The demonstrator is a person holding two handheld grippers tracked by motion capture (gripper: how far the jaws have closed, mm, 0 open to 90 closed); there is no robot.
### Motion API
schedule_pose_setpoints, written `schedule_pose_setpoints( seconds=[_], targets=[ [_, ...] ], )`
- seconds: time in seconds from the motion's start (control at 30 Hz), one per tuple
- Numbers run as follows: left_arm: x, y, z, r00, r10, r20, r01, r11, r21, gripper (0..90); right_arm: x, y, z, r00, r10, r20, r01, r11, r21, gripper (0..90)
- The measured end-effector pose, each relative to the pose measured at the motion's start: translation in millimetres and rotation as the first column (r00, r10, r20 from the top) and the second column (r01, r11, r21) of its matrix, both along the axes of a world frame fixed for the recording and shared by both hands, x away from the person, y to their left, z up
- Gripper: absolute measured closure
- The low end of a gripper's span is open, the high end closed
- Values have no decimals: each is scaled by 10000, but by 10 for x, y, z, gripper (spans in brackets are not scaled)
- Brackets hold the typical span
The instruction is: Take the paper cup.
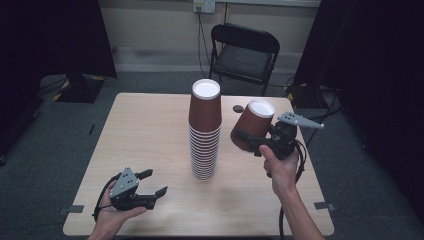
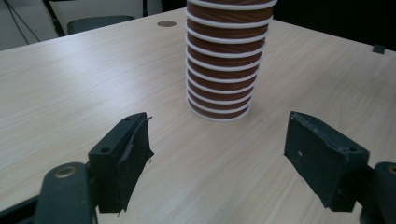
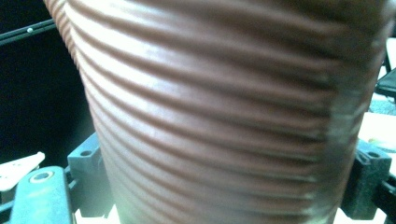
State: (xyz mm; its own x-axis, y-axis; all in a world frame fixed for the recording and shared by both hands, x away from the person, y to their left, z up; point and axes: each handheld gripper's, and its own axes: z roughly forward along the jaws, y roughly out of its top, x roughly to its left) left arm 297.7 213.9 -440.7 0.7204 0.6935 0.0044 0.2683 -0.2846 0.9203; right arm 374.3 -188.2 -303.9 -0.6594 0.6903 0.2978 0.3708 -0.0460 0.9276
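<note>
A tall stack of brown ribbed paper cups (image 1: 205,131) stands upside down in the middle of the wooden table (image 1: 145,135); its lower part (image 2: 224,60) rises just beyond my left jaws. My right gripper (image 1: 247,141) holds a single brown cup (image 1: 251,125) in the air to the right of the stack, tilted, white base up. That cup's ribbed wall (image 3: 219,112) sits squeezed between the right jaws. My left gripper (image 1: 152,182) is open near the table's front left, low over the wood, nothing between its jaws (image 2: 217,154).
A small dark round disc (image 1: 238,108) lies on the table behind the held cup, also seen far back (image 2: 166,23). A black folding chair (image 1: 243,50) stands beyond the far edge. Dark curtains hang on both sides. Tape marks sit at the front corners.
</note>
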Motion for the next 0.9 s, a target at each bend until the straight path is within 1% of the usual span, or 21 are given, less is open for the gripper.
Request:
schedule_pose_setpoints(
  seconds=[0.03,0.07,0.1,0.17,0.2,0.23,0.27,0.33,0.37,0.4,0.47,0.5,0.53,0.6,0.63,0.77,0.83,0.87,0.9],
  targets=[
    [-2,-16,9,9999,5,117,-6,10000,87,219,-17,4,-26,10000,-1,-33,1,10000,2,130],
    [1,-24,22,9998,-116,143,114,9998,149,219,-34,5,-55,10000,18,-43,-18,10000,34,130],
    [6,-39,27,9998,-185,93,185,9998,1,219,-55,7,-84,9999,27,-151,-26,9999,109,130],
    [14,-65,40,9997,-232,97,231,9997,55,211,-85,4,-145,9995,115,-278,-108,9997,228,130],
    [22,-78,43,9996,-271,22,271,9996,-14,207,-98,4,-178,9992,144,-377,-132,9994,317,130],
    [37,-92,45,9995,-302,-135,301,9995,-98,202,-109,9,-211,9989,155,-432,-143,9995,266,130],
    [51,-109,49,9994,-311,-175,310,9995,-56,191,-124,19,-239,9984,182,-527,-171,9997,199,130],
    [67,-155,54,9991,-404,-119,401,9988,-273,202,-148,36,-295,9976,259,-646,-246,9995,212,130],
    [67,-155,54,9991,-404,-119,401,9988,-273,203,-148,36,-295,9976,259,-646,-246,9995,212,130],
    [92,-213,68,9976,-603,-326,591,9976,-354,202,-177,56,-349,9965,363,-755,-343,9991,264,130],
    [107,-282,91,9945,-723,-763,671,9954,-691,204,-196,71,-401,9947,535,-874,-499,9978,430,130],
    [116,-313,100,9933,-812,-820,733,9927,-957,211,-209,85,-435,9938,589,-947,-546,9974,471,130],
    [123,-343,111,9922,-953,-804,857,9895,-1162,232,-221,94,-469,9925,660,-1028,-606,9967,545,130],
    [136,-391,133,9943,-1003,-368,960,9898,-1053,243,-242,108,-532,9901,776,-1167,-687,9945,790,130],
    [142,-417,141,9940,-1057,-275,1025,9898,-994,227,-251,116,-560,9893,822,-1204,-726,9940,818,130],
    [164,-518,177,9915,-1281,-239,1247,9858,-1123,217,-274,147,-637,9855,960,-1398,-814,9910,1063,130],
    [170,-560,201,9887,-1492,-115,1464,9802,-1333,207,-291,155,-656,9840,1060,-1434,-860,9865,1390,130],
    [177,-584,213,9873,-1571,-239,1523,9782,-1411,211,-301,165,-662,9837,1073,-1441,-865,9859,1435,130],
    [177,-584,213,9873,-1571,-239,1523,9782,-1411,211,-309,176,-669,9834,1132,-1416,-917,9844,1501,130]
  ],
)
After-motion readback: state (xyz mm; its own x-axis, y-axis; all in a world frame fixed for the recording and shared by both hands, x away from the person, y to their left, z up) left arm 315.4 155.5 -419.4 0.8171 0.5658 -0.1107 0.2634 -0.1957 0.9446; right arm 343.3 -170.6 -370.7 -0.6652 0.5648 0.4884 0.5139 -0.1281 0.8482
